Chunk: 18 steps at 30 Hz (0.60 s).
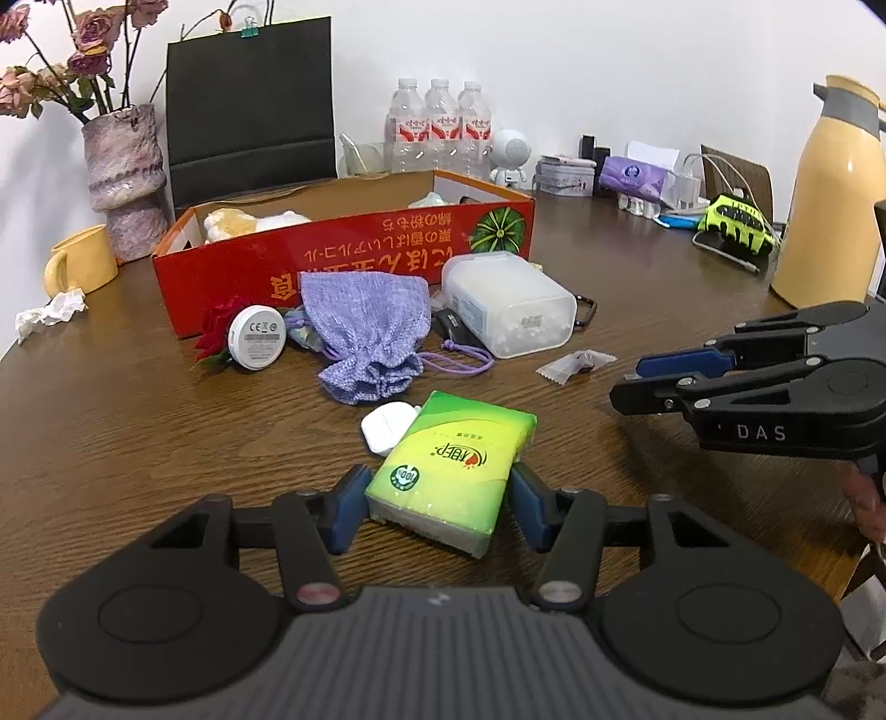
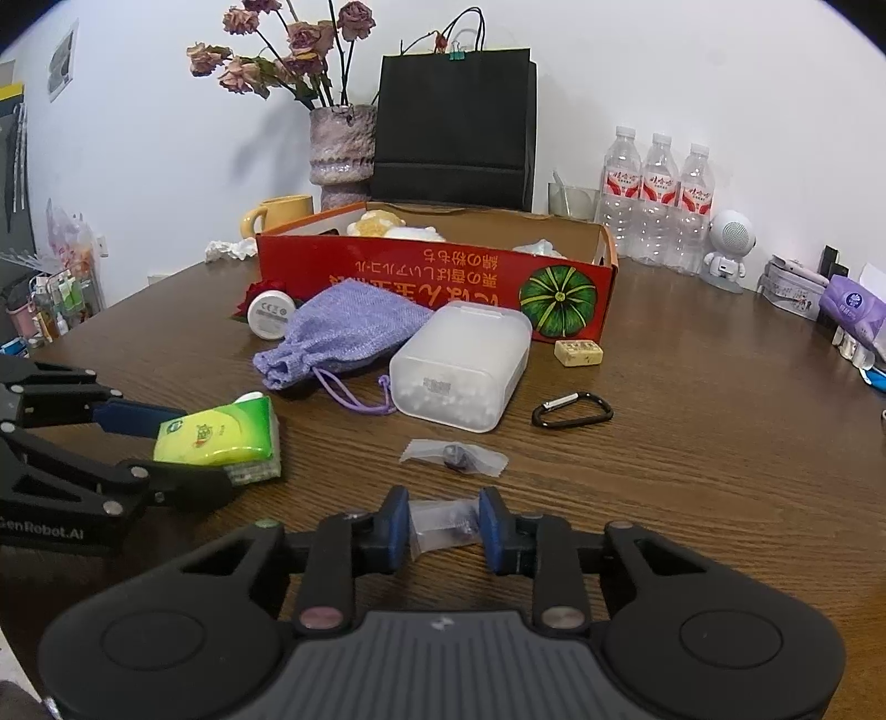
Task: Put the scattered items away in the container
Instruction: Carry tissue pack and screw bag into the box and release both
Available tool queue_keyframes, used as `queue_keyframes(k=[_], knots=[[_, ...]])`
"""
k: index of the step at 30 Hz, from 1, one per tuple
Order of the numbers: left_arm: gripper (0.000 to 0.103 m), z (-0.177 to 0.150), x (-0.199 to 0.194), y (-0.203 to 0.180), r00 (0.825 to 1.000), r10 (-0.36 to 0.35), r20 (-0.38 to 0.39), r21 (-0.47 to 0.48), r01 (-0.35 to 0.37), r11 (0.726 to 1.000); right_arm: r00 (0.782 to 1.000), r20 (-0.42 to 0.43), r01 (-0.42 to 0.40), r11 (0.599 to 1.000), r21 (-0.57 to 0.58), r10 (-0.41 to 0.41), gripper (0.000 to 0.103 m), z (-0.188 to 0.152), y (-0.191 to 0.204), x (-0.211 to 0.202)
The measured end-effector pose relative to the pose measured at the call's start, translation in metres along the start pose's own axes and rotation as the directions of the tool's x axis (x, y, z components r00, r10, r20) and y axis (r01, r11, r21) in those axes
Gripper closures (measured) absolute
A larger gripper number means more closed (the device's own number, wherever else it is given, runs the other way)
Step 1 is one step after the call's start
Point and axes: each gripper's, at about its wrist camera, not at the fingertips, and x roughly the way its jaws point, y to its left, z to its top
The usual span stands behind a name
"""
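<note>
Glossy plastic-wrapped tissue pack [image 1: 451, 462], woven cloth pouch [image 1: 368, 327], and translucent plastic box [image 1: 506, 302] on grained wood table [image 1: 166, 432].

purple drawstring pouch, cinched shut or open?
Shut. The purple pouch lies flat with its neck gathered tight, cord trailing on the table.

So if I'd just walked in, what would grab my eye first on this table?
Probably the red cardboard box with its green pumpkin picture, standing open at the back with a few things already inside. Then the bright green tissue pack between the fingers of the left gripper, and the purple drawstring pouch lying before the box. Dried roses in a vase rise behind.
</note>
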Motion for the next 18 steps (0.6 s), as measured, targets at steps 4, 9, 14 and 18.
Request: queue_keyframes(k=[4,9,14,18], knots=[[0.048,0.001,-0.006,0.002,1.000,-0.003,0.018,-0.018,0.004,1.000,1.000,0.014,0.006,1.000,-0.014,-0.005,0.084,0.001,0.002,-0.005],[0.048,0.003,-0.016,0.005,0.999,-0.008,0.048,-0.036,0.009,0.999,0.999,0.048,0.017,1.000,-0.002,-0.016,0.100,0.007,0.000,-0.014],[0.048,0.007,-0.025,0.007,0.996,-0.002,0.084,-0.047,0.006,0.999,0.998,0.068,0.009,1.000,0.029,-0.011,0.101,0.014,-0.006,-0.019],[0.048,0.015,-0.032,0.012,0.992,0.009,0.124,-0.057,-0.002,0.998,0.995,0.100,0.001,0.999,0.042,-0.005,0.101,0.026,-0.009,-0.024]])
